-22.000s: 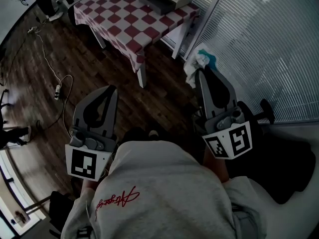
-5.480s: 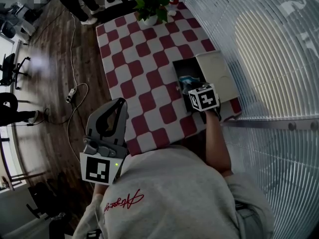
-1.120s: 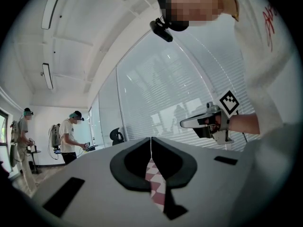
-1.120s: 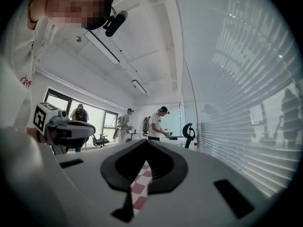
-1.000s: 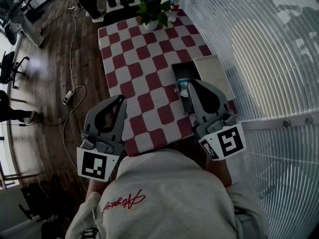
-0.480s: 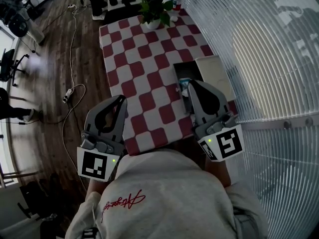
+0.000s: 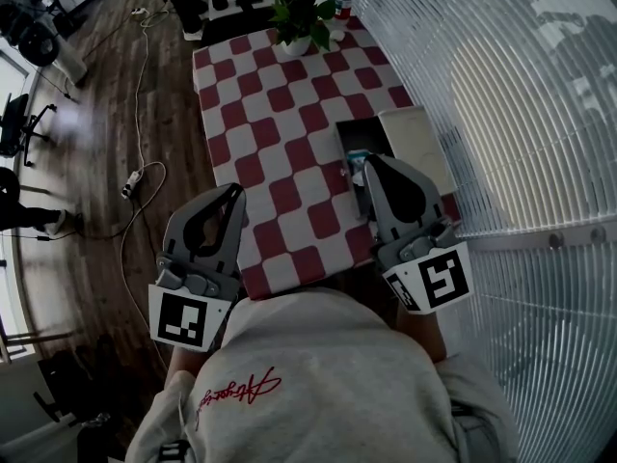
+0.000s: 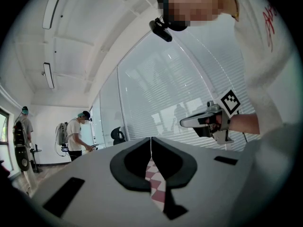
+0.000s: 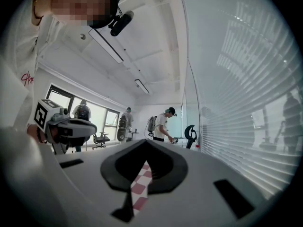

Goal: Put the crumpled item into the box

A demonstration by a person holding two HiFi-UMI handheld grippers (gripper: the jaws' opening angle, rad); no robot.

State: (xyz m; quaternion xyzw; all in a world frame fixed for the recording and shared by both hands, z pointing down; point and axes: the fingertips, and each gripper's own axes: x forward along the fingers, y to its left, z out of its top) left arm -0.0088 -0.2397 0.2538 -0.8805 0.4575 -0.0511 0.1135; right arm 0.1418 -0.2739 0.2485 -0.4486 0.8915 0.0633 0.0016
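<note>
Red-and-white checked cloth is spread over the table [image 7: 280,162], which is set with its right edge close against a wall of white blinds [image 7: 521,114]. The box [image 7: 349,135] is seen open near that right edge, with a pale lid [image 7: 416,148] lying just beside it on the window side. A white and teal crumpled item [image 7: 355,165] is glimpsed inside the box, partly hidden behind the right gripper [image 7: 371,161]. So the placing is judged done.

The right gripper is held above the box's near end with its jaws brought together on nothing (only the checked cloth shows through the slit in its own view). The left gripper [image 7: 234,193] is likewise closed and empty, and is held over the table's near left edge, well apart from the box.

Little seems left but pulling both tools away, and perhaps fitting the lid, though the task does not ask for it.

Room is tight to the right, where the blinds stand near the lid. Plenty of bare cloth is left to the left and beyond, up to a potted plant [image 7: 301,13] at the far end.
</note>
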